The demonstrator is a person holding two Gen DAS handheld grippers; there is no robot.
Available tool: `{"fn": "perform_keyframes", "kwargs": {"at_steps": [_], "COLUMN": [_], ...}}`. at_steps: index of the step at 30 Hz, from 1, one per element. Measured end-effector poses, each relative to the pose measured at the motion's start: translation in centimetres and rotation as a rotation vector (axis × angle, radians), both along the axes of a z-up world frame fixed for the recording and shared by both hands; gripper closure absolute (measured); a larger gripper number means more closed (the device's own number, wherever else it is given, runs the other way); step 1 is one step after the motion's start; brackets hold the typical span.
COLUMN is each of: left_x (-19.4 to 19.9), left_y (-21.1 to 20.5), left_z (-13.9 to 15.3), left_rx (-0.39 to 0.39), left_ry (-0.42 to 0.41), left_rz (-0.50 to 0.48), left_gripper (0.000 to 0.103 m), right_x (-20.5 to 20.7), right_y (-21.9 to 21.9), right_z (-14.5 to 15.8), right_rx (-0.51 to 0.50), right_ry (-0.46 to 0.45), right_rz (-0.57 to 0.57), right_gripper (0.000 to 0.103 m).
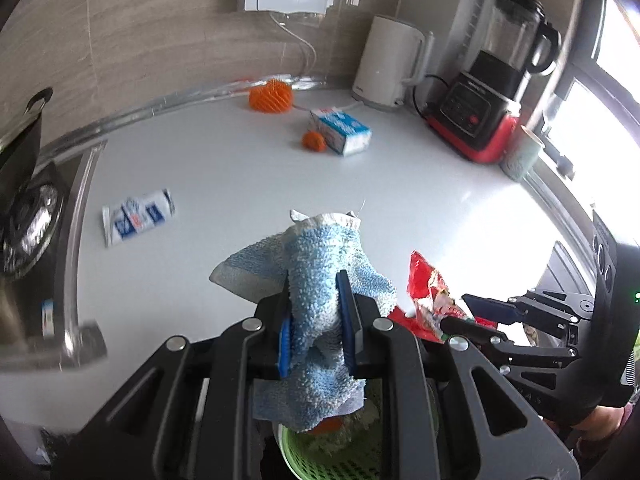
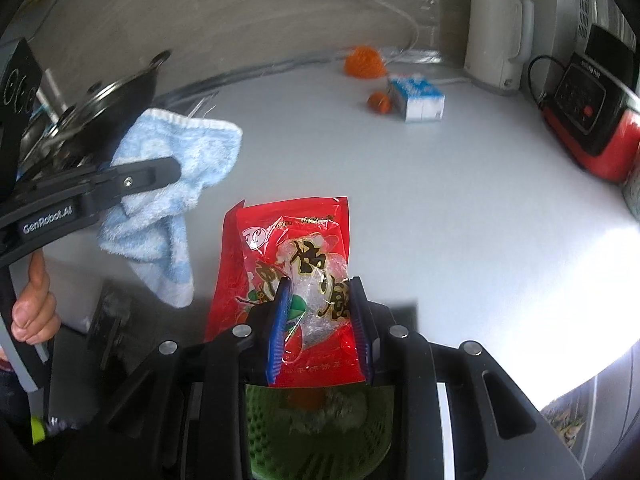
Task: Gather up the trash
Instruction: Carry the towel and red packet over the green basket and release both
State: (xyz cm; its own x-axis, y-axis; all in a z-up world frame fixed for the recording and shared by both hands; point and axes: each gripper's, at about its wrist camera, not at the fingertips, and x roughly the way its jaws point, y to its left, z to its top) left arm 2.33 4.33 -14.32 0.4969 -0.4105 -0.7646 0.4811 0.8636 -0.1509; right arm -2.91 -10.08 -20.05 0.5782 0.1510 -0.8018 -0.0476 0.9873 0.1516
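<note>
The white, glossy bench (image 1: 248,168) fills most of both views, curving back to a grey-brown tiled wall. At its far right stand a black-and-red blender with a dark jug (image 1: 492,80) and a cream plastic electric kettle (image 1: 390,64). At the near edge, under both tools, sits a green perforated plastic basket (image 2: 320,436) with pale scraps and something orange already in it.

The left tool (image 1: 316,312) is clamped on a fluffy blue-and-white terry cloth (image 1: 320,280), which bunches between the blue pads and hangs down over the basket (its lower end touches or nearly touches the contents; I cannot tell which). The right tool (image 2: 320,308) is clamped on a red printed plastic snack wrapper (image 2: 296,264), held upright directly above the basket, just beside the cloth.

Other litter lies on the bench: a blue-and-white carton on its side (image 1: 340,130) near the kettle, a flattened white-and-blue packet (image 1: 138,216) lying alone toward the left edge, an orange foam fruit net (image 1: 270,96) against the wall, and a small orange ball-like piece (image 1: 314,141) touching the carton. All four are well apart from the basket.
</note>
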Motion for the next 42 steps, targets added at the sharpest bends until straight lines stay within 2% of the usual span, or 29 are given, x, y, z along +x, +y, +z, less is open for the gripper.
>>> {"fn": "perform_keyframes", "kwargs": {"at_steps": [7, 17, 19, 25, 32, 37, 40, 42], "left_x": [-5.7, -10.6, -11.1, -11.7, -11.9, -11.8, -11.8, -11.8], "left_y": [0.8, 1.6, 1.6, 1.5, 1.4, 1.2, 1.0, 0.9], "left_z": [-2.3, -5.6, -5.9, -6.9, -7.4, -7.5, -7.5, -7.6], "left_rx": [0.021, 0.045, 0.036, 0.039, 0.053, 0.059, 0.061, 0.063], "left_ry": [0.044, 0.115, 0.121, 0.146, 0.156, 0.155, 0.156, 0.158], "left_rz": [0.021, 0.059, 0.056, 0.059, 0.054, 0.051, 0.049, 0.046], "left_gripper": [0.084, 0.083, 0.083, 0.083, 0.083, 0.083, 0.083, 0.083], "right_x": [-5.1, -8.1, -8.2, -8.2, -8.4, -8.8, -8.9, -8.9], "right_y": [0.5, 2.4, 2.8, 3.3, 3.5, 3.4, 3.2, 3.0], "right_z": [-2.9, -7.2, -8.1, -9.8, -9.4, -9.0, -9.2, -9.1], "right_rx": [0.018, -0.012, -0.019, -0.030, -0.020, -0.009, -0.002, 0.007], "right_ry": [0.087, 0.171, 0.177, 0.221, 0.215, 0.205, 0.207, 0.200], "right_rz": [0.080, 0.214, 0.235, 0.273, 0.287, 0.289, 0.280, 0.271], "right_gripper": [0.073, 0.071, 0.062, 0.052, 0.038, 0.032, 0.024, 0.024]}}
